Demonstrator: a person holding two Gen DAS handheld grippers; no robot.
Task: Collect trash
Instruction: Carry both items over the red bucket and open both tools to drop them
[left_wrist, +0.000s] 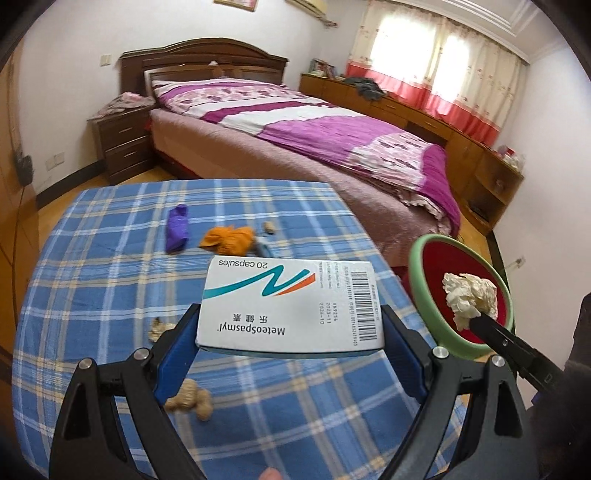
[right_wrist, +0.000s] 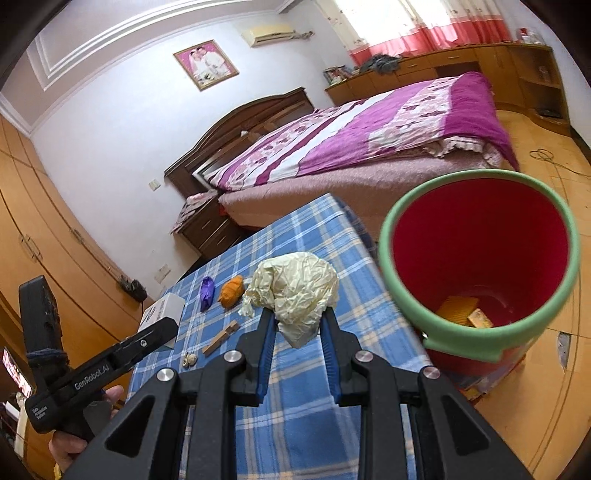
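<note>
a crumpled cream paper wad (right_wrist: 295, 291) is sitting at the centre of the right wrist view, pinched between the narrowly parted fingers of the right gripper (right_wrist: 297, 325), just left of the red bin (right_wrist: 406, 236) with the green rim. the left gripper (left_wrist: 291, 332) is clamping a white medicine box (left_wrist: 291, 299), printed side up, above the blue plaid table (left_wrist: 110, 295). the bin's contents are hard to make out.
</note>
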